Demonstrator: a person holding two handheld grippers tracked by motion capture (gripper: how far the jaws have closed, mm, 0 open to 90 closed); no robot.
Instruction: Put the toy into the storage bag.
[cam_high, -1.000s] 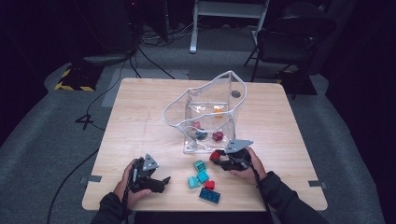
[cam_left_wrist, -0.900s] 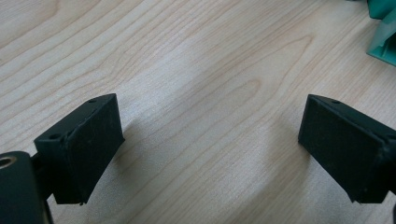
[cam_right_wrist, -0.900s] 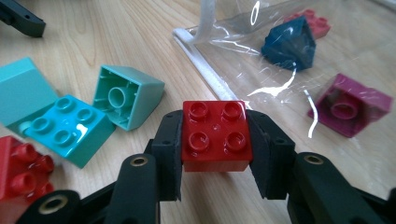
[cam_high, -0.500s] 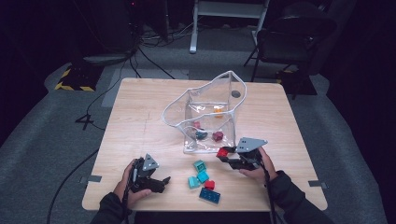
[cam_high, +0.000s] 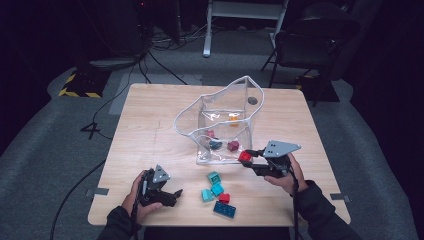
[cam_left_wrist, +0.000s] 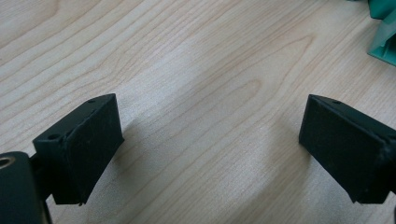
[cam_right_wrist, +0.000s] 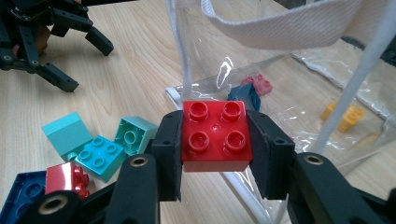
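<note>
The red four-stud brick (cam_right_wrist: 215, 136) is clamped between the jaws of the right gripper (cam_high: 248, 157), with the clear bag (cam_high: 235, 102) and its open mouth at about 11 o'clock from it, while the left gripper (cam_high: 172, 195) is held released over the desk (cam_high: 150, 120).

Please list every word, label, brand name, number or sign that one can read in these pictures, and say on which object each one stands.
None: no readable text on the red brick, the clear bag, the loose bricks or the table.
The yellow-black striping on the floor carries no words.
</note>
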